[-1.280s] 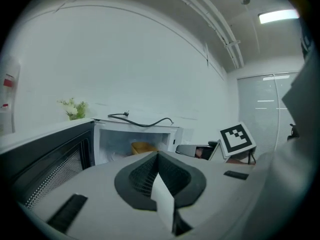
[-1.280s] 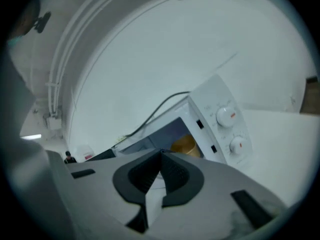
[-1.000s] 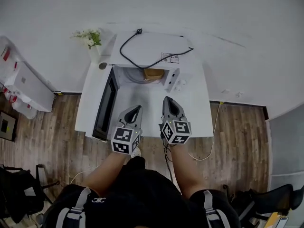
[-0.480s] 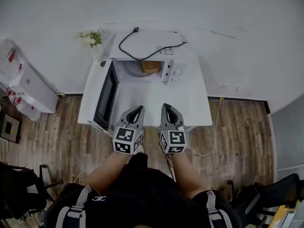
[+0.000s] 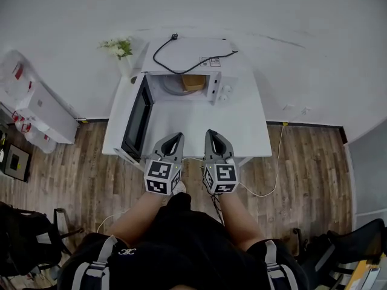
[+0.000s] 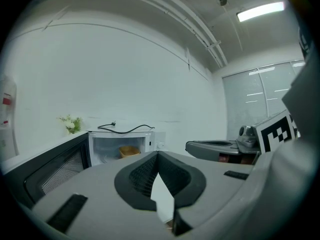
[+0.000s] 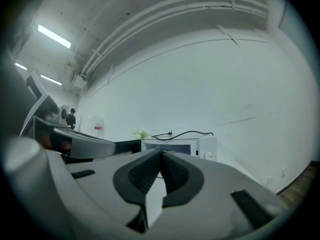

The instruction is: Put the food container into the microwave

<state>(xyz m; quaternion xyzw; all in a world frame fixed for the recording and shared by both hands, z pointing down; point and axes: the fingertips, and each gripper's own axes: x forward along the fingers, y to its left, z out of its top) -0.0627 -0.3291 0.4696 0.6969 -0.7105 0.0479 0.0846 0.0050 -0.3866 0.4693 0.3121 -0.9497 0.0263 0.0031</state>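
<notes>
Since its door hangs wide open, the microwave [image 5: 187, 53] shows the food container [image 5: 193, 81] plainly inside: a tan tub on the cavity floor, toward the cavity's R side, by the control-panel wall. The left gripper view shows it too, deep in the lit cavity. Nothing touches it, and both grippers are well apart from it.

The microwave sits at the far edge of the tabletop [image 5: 248, 125], nearer the far-L corner than the far-R. Its door [image 5: 136, 116], hinged on the L, is swung out toward the near edge and runs along the tabletop's L edge. A black power cord [image 5: 181, 72] lies looped loose on the microwave's top. A small vase of white flowers [image 5: 119, 47] stands at the far-L corner, just beside the microwave.

L gripper [image 5: 175, 139] & R gripper [image 5: 213, 135] hang side by side over the tabletop's near edge, approx mid-width, both pointing at the microwave. L gripper: jaws clenched, pad tips pressed together, nothing btwn them. R gripper: same, clamped tip to tip, empty. A stretch of tabletop lies btwn their tips and the microwave's opening.

Round the tabletop: wood floor [image 5: 72, 162], white wall [image 5: 302, 17] behind, and a thin white cable [image 5: 275, 162] trailing across the floor by the R edge.
</notes>
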